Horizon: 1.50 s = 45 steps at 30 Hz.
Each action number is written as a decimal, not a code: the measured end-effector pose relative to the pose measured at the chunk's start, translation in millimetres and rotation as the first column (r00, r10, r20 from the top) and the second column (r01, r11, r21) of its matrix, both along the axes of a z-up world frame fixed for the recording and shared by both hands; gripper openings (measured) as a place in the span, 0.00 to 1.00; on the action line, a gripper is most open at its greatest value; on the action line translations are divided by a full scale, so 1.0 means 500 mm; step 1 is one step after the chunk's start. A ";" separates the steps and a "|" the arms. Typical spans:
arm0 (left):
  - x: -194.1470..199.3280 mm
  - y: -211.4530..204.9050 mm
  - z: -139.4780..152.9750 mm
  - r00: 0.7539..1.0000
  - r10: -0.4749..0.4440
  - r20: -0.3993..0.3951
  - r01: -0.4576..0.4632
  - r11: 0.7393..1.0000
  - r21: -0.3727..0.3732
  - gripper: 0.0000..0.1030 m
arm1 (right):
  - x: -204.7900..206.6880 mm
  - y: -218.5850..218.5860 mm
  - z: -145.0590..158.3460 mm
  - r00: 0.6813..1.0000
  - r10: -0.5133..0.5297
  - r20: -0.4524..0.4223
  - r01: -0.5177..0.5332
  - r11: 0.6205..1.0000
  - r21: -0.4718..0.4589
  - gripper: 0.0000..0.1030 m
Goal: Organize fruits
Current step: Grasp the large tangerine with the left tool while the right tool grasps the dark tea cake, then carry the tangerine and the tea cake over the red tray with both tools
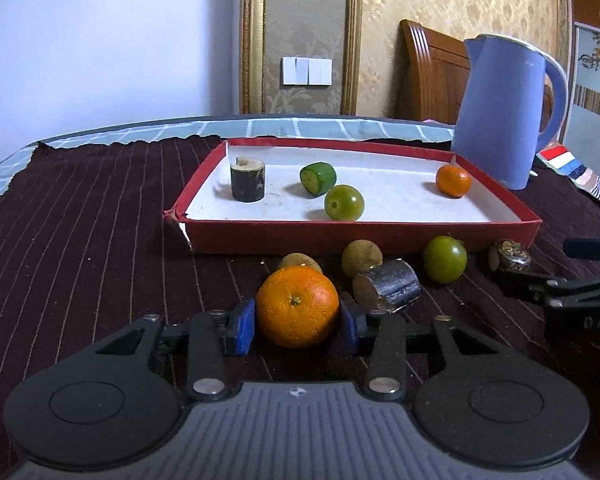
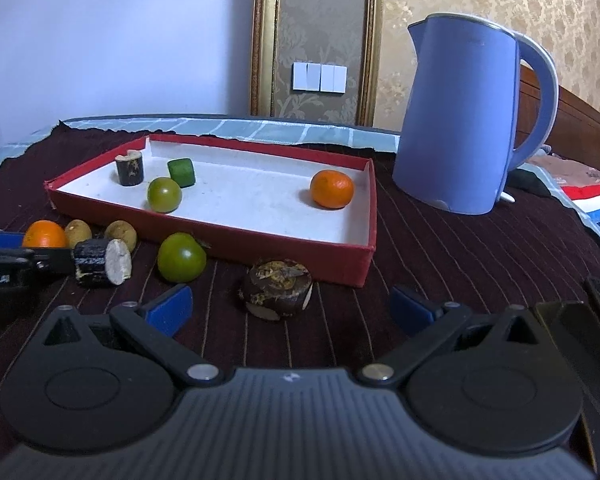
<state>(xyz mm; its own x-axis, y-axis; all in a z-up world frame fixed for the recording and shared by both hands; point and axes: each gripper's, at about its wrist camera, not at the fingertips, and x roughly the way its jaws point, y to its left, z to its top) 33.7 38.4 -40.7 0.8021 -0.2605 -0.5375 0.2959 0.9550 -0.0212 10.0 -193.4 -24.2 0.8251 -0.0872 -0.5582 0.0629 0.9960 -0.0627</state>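
Left gripper (image 1: 297, 326) pads bracket the orange (image 1: 297, 306) on the cloth, apparently clamped on it; red tray (image 1: 356, 235) lies straight ahead, beyond it. Right gripper (image 2: 290, 306) spread wide, empty, facing the dark chunk (image 2: 278, 288).

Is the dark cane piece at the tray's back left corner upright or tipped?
Upright. The dark cane piece stands on end in the red tray, pale cut face up, in both views.
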 end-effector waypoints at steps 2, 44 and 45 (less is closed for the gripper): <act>0.000 0.000 0.000 1.000 0.000 0.002 0.000 1.000 0.000 0.40 | 0.013 0.001 -0.002 1.000 0.000 -0.020 0.000 1.000 -0.003 0.92; 0.010 -0.089 0.073 0.988 0.107 0.108 -0.118 0.987 0.105 0.40 | -0.011 0.048 0.059 0.997 0.003 0.077 -0.007 0.999 0.046 0.39; 0.012 -0.091 0.075 0.988 0.108 0.110 -0.120 0.987 0.106 0.40 | -0.009 0.046 0.060 0.997 0.001 0.079 -0.004 0.999 0.048 0.39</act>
<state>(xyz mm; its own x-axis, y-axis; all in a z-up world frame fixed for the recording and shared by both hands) 39.9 -7.2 -3.3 0.8761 -0.1066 -0.4703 0.1798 0.9772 0.1134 5.8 -170.4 5.6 0.8671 -0.0599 -0.4945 0.0633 0.9979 -0.0099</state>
